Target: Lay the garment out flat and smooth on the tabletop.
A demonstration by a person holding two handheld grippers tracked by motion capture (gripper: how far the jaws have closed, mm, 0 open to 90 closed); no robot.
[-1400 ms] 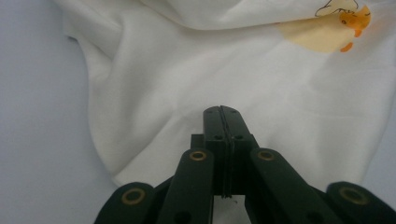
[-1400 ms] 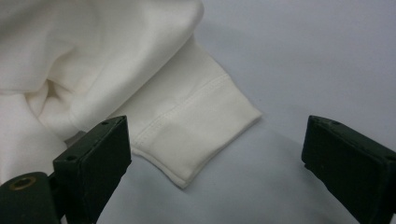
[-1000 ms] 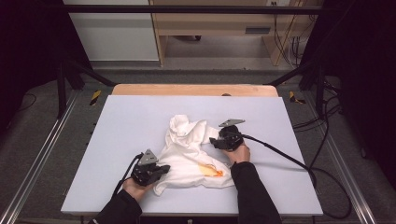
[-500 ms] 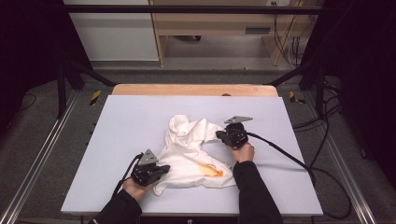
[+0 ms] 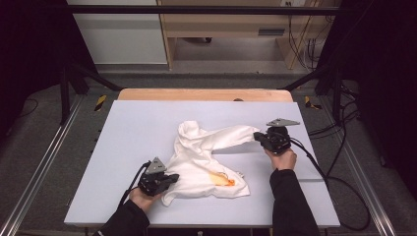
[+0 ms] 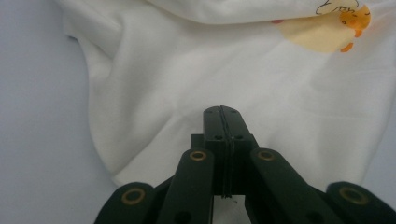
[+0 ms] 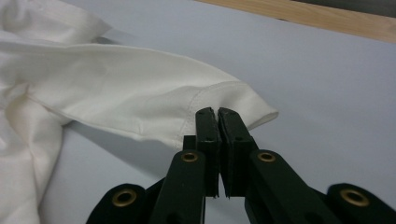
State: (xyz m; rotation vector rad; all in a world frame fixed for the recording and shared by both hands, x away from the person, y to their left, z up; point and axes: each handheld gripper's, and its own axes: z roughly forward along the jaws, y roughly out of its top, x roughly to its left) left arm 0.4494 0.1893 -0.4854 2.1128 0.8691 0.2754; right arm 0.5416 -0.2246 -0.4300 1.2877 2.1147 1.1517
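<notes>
- Step in hand: spreading out a crumpled white shirt (image 5: 206,162) on the tabletop (image 5: 137,128); sleeve being drawn out sideways.
- Right gripper (image 5: 260,139): jaws have just been closing and now pinch the sleeve (image 7: 140,100) at its cuff hem; cloth sits between the jaw tips, sleeve runs away left of them, lifted a little off the tabletop.
- Left gripper (image 5: 169,178): jaws pressed together at the shirt's lower edge; shirt body spreads ahead of the tips, duck print (image 6: 343,28) far ahead to the right. Probably a thin fold is caught between them, but the seam hides it.
- Shirt lies mid-tabletop between both grippers, upper part bunched.
- Next move, as I judge it: right keeps its pinch and pulls the sleeve outward until taut and flat, then lowers it; left must hold the hem down as anchor.
- Care: pull too hard and the body drags or slips from the left jaws.
</notes>
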